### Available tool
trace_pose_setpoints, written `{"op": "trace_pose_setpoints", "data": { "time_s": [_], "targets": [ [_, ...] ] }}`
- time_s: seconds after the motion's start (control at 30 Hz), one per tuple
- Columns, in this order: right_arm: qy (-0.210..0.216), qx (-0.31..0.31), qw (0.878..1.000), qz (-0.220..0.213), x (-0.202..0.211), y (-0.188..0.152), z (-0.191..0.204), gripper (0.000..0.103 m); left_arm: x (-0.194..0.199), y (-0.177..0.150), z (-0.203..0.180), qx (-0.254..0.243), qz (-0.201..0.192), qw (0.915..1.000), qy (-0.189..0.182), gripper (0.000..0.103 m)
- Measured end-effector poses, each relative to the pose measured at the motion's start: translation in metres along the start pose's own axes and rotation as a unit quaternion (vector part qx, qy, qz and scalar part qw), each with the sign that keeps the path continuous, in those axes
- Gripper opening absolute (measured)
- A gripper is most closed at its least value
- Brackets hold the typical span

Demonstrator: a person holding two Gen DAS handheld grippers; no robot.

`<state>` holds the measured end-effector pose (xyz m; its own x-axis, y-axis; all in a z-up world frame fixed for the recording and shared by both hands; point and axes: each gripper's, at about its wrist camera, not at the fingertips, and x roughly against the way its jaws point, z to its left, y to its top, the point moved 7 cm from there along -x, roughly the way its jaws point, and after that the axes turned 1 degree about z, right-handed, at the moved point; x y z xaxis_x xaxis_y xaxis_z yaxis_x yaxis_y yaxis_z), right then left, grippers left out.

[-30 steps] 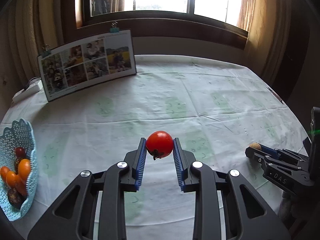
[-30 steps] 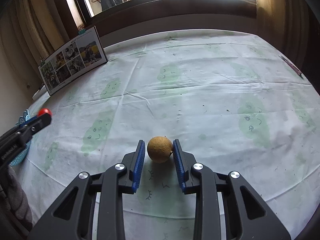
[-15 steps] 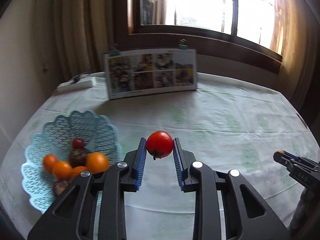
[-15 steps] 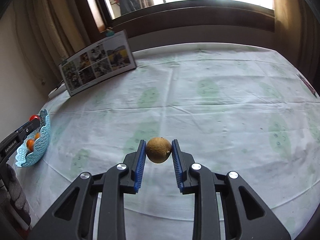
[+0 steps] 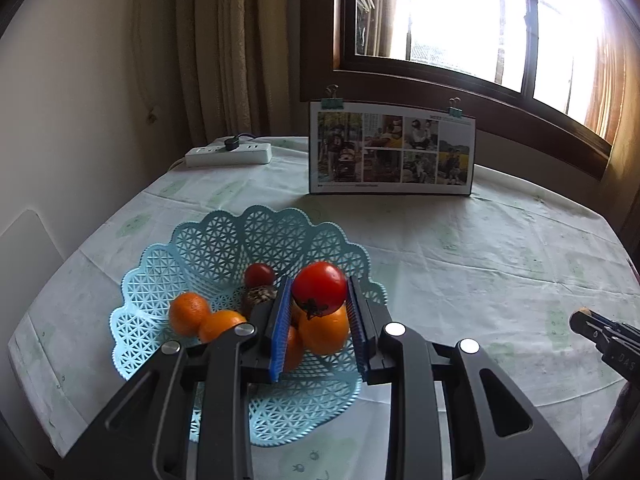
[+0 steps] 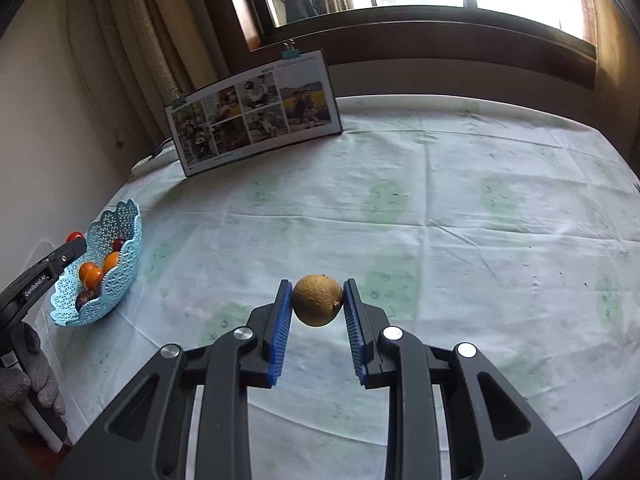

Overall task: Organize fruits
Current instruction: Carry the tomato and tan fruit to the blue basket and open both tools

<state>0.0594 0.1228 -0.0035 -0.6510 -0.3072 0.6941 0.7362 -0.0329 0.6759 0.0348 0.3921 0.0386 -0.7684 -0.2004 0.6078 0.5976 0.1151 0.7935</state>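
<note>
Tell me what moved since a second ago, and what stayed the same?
The left gripper carried the red tomato leftward until it hangs over the blue basket. The right gripper lifted the brown fruit off the tablecloth. Both jaws stayed clamped on their fruit; the oranges in the basket and the photo board did not move.

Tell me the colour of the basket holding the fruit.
Light blue, with an openwork lattice and scalloped rim; the basket shows best in the left wrist view.

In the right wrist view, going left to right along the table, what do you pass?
Left gripper holding a red tomato → blue basket of fruit → photo board → brown fruit in the right gripper.
</note>
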Motion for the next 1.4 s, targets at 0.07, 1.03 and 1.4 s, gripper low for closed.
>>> {"op": "trace_pose_setpoints", "data": {
  "time_s": [0.07,1.03,1.4],
  "targets": [
    [0.003,0.006,1.000,-0.001,-0.001,0.002,0.008,0.026,-0.002,-0.002,0.005,0.003,0.002,1.0000,0.002,0.028],
    [0.110,0.125,0.986,-0.023,-0.021,0.052,0.179,0.026,-0.005,-0.011,0.070,0.039,0.002,0.9983,0.043,0.061],
    [0.133,0.158,0.978,0.007,-0.063,0.050,0.240,0.026,-0.001,-0.014,0.099,0.046,-0.004,0.9960,0.077,0.068]
  ]
}}
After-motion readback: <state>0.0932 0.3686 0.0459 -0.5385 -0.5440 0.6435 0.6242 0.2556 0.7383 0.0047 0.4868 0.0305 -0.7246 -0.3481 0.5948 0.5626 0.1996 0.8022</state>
